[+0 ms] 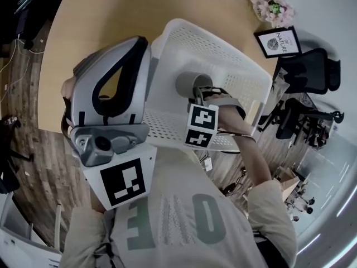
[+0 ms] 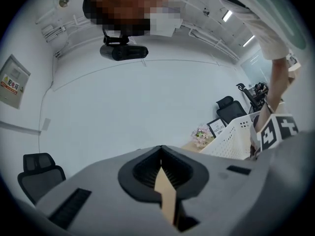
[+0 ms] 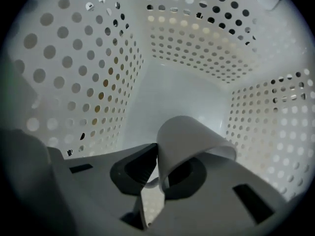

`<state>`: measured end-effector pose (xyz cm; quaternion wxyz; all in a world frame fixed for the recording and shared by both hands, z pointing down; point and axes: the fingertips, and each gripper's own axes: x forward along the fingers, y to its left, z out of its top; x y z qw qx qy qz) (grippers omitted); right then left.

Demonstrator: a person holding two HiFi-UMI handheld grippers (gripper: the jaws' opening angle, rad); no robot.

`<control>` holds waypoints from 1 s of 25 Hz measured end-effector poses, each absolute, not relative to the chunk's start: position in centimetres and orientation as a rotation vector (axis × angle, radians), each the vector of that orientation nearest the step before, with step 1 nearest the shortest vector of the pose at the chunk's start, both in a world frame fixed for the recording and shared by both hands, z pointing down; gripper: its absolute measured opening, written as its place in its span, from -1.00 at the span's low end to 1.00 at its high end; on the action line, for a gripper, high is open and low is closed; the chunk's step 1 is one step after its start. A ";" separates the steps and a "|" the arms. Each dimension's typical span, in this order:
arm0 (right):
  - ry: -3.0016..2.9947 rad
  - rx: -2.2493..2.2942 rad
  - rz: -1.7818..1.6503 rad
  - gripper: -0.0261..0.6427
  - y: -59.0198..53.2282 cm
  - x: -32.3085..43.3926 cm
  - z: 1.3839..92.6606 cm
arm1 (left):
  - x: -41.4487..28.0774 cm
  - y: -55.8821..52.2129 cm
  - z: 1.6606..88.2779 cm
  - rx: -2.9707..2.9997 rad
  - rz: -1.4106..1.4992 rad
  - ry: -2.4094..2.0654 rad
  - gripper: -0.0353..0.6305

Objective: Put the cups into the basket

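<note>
A white perforated basket (image 1: 228,52) stands on the round wooden table (image 1: 106,10). My right gripper (image 1: 201,94) reaches down into it, shut on the rim of a grey cup (image 1: 189,84). In the right gripper view the cup (image 3: 192,141) hangs tilted from the gripper (image 3: 158,157) above the basket's floor, with the basket walls (image 3: 74,58) all round. My left gripper (image 1: 138,43) is raised close to the head camera, left of the basket. Seen in its own view, the left gripper (image 2: 161,155) points up at a white wall, jaws together with nothing between them. The basket (image 2: 236,136) shows at the right of that view.
A pot of pink flowers (image 1: 271,4) and a framed sign (image 1: 279,41) stand on the table beyond the basket. Black office chairs (image 1: 307,71) crowd the right side. The table's edge runs down the left over wood flooring.
</note>
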<state>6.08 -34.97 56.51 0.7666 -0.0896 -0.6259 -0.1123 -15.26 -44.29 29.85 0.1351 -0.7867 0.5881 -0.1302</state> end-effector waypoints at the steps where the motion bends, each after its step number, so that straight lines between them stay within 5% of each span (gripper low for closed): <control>1: -1.364 -0.189 -0.237 -0.82 -34.9 6.0 56.7 | -15.3 -44.3 29.9 -2.282 -0.377 1.702 -0.87; 21: -1.552 0.002 -0.360 -0.74 -35.2 3.0 49.4 | -13.4 -42.6 27.1 -2.242 -0.332 1.634 -0.87; 25: -1.674 0.220 -0.473 -0.88 -37.1 1.6 44.4 | -12.2 -41.7 26.0 -2.227 -0.319 1.600 -0.87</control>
